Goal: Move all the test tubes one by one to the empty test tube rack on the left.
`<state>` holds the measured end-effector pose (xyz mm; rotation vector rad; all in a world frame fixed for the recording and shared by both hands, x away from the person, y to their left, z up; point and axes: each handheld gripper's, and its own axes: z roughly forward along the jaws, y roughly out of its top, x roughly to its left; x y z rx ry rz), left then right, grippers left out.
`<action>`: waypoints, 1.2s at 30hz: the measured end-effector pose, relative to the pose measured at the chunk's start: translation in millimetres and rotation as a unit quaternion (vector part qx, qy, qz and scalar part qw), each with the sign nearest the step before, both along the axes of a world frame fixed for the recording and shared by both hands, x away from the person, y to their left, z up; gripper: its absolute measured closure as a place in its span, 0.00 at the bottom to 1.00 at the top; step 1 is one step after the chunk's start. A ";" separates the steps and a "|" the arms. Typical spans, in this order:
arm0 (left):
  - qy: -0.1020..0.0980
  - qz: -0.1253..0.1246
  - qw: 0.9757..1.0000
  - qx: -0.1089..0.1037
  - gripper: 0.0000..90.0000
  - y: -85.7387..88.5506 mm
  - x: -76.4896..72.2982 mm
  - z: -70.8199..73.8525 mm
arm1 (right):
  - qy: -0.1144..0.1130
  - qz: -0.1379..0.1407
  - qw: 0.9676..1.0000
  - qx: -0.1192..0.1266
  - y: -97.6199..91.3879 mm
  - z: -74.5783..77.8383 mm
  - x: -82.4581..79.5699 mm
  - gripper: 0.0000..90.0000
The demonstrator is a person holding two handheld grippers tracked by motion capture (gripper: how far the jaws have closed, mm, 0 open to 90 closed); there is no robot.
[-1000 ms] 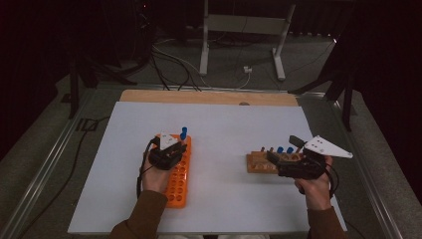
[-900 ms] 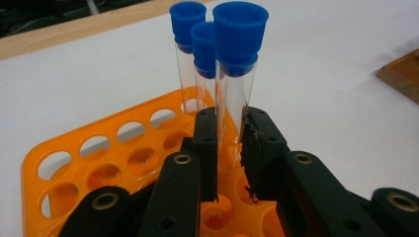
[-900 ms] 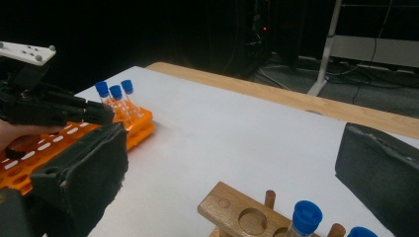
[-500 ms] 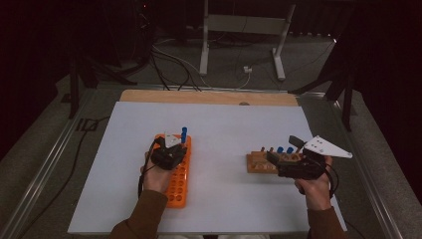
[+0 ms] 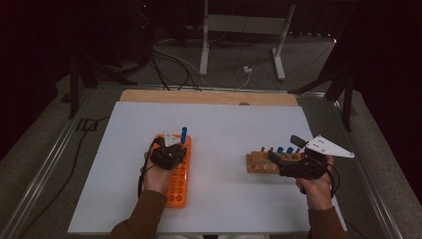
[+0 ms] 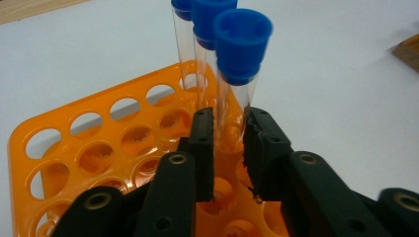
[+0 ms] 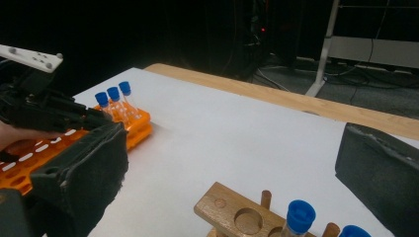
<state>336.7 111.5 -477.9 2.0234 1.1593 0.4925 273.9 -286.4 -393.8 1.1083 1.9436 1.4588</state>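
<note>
Left tool (image 6: 228,148) loosening on tube (image 6: 236,89); table (image 5: 224,124) roomy.

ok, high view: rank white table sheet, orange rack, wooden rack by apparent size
1. White table sheet, by far the largest.
2. Orange rack, long and narrow, part hidden under the left gripper.
3. Wooden rack, smallest, though the right gripper covers part of it.

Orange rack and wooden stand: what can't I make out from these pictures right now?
- Orange rack, high view: the left hand-held gripper covers its middle holes.
- Nearest blue-capped tube, left gripper view: its foot is hidden between the jaws, so seating is unclear.
- Wooden stand, right gripper view: cut off by the bottom edge.
- Right hand-held gripper: nothing between its wide jaws.
</note>
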 end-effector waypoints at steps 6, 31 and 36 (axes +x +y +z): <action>-0.012 -0.003 0.999 -0.035 0.71 10.2 -7.4 2.4 | 0.001 -0.003 1.000 0.001 -0.5 -0.2 0.6 0.00; -0.092 -0.010 0.985 -0.146 0.17 26.2 -37.2 23.8 | 0.004 -0.036 0.999 0.004 -21.1 -1.7 4.9 0.00; -0.102 -0.019 0.983 -0.150 0.01 25.9 -41.8 31.0 | 0.010 -0.052 0.999 0.000 -29.5 -4.5 6.8 0.01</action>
